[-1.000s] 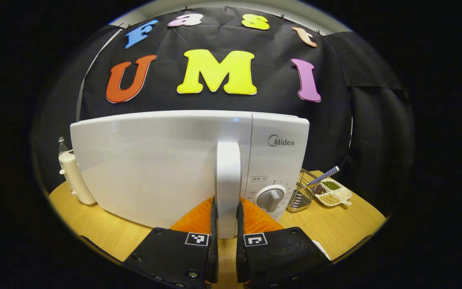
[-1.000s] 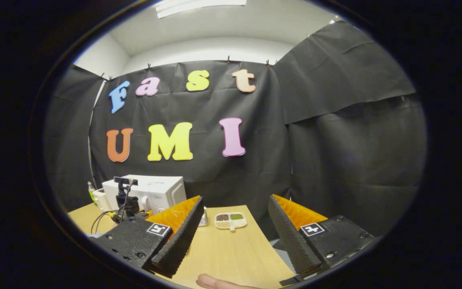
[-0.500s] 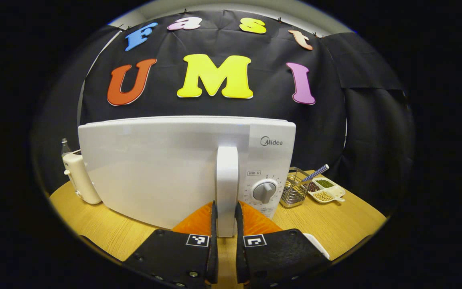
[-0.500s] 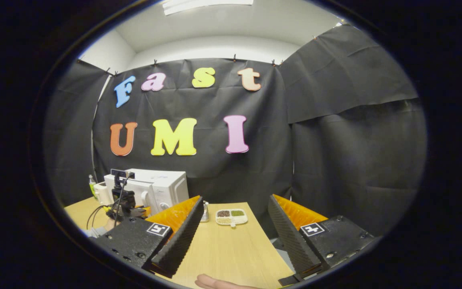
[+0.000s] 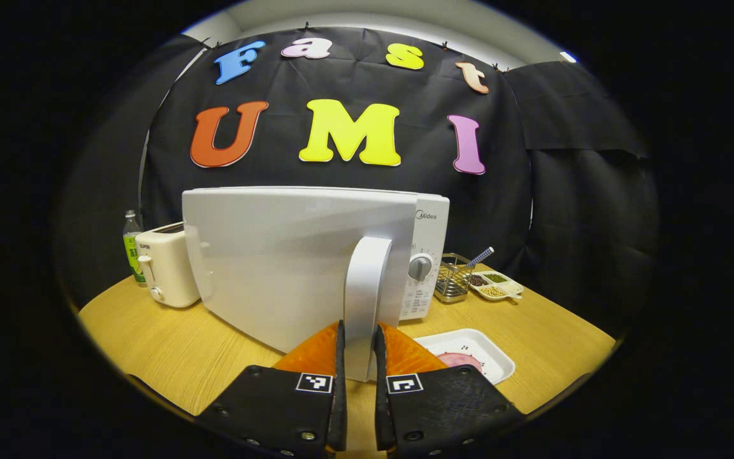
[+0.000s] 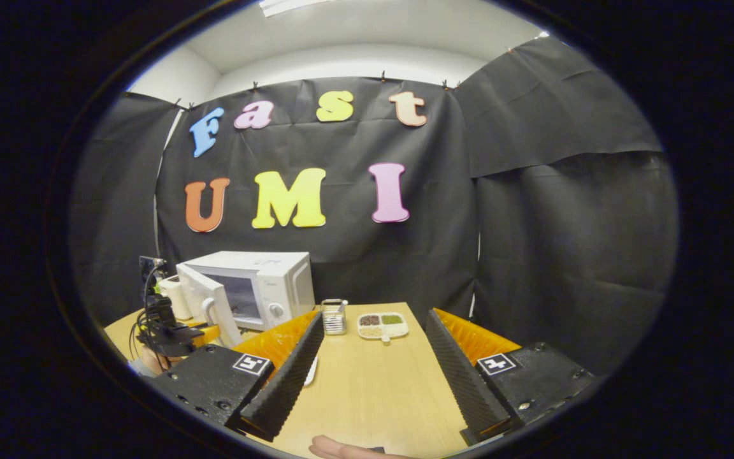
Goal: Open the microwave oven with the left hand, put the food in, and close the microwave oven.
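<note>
On the far left of the table [image 6: 367, 389], the microwave [image 6: 265, 280] has its door [image 5: 290, 261] swung partly open. Left gripper [image 5: 359, 389] is clamped on the handle [image 5: 364, 299], with the food tray [image 5: 469, 350] just right. Right gripper [image 6: 373, 370] hangs above the table with jaws wide apart.

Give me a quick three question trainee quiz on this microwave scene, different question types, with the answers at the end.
1. True or false: the left gripper is shut on the door handle of the microwave.
2. Multiple choice: in the right gripper view, the microwave door is A) fully closed, B) swung partly open, C) taken off.
3. Short answer: what lies on the wooden table just right of the left gripper?

Key
1. True; both fingers press on the handle.
2. B.
3. A white tray with something pink on it.
</note>
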The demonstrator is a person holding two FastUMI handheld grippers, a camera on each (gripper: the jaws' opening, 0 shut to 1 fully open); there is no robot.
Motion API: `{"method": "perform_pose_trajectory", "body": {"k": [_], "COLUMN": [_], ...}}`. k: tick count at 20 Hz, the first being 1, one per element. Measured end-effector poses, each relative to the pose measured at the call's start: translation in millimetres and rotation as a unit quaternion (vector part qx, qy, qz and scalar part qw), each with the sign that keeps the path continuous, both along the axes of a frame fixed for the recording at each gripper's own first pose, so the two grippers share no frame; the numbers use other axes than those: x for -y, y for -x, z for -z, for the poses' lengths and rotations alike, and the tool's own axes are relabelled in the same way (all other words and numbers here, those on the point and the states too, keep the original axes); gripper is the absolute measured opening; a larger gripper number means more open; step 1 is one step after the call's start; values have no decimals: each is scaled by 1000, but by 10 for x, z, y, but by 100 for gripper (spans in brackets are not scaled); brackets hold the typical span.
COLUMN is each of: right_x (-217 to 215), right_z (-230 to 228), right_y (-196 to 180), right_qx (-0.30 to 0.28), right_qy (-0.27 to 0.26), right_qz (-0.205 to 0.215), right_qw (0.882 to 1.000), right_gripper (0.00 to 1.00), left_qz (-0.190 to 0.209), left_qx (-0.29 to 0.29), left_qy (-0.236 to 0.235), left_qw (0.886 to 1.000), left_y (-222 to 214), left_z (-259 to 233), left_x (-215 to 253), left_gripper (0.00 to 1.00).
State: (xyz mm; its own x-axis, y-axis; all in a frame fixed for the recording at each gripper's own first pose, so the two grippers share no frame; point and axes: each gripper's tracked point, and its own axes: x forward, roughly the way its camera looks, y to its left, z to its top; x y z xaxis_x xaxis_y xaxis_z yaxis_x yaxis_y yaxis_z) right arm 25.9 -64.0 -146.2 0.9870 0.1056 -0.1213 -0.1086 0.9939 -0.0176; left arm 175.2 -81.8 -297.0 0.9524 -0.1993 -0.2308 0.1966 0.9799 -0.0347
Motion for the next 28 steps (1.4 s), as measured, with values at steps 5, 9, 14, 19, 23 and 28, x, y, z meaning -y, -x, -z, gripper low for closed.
{"method": "perform_pose_trajectory", "body": {"k": [5, 9, 14, 19, 23, 28], "right_x": [-331, -567, -915, -1234, -1301, -1230], "right_z": [7, 26, 27, 40, 46, 272], "right_y": [124, 176, 254, 314, 253, -108], "right_qx": [3, -4, -10, -14, -15, -57], "right_qy": [19, 13, 21, 37, 46, 59], "right_qz": [-20, -31, -49, -67, -66, -60], "right_qw": [1000, 999, 999, 997, 997, 995], "right_gripper": [96, 100, 96, 100, 96, 100], "left_qz": [-12, -43, -65, -79, -102, -148], "left_qx": [1, 12, 19, 23, 30, 51], "left_qy": [-2, -12, 4, 16, -5, -17], "left_qw": [1000, 999, 998, 996, 994, 988], "left_y": [511, 838, 1127, 1197, 1289, 1665], "left_z": [1, -22, -80, -84, -119, -382], "left_x": [-583, -1234, -2037, -2617, -2835, -2951], "left_gripper": [16, 16, 15, 13, 13, 39]}}
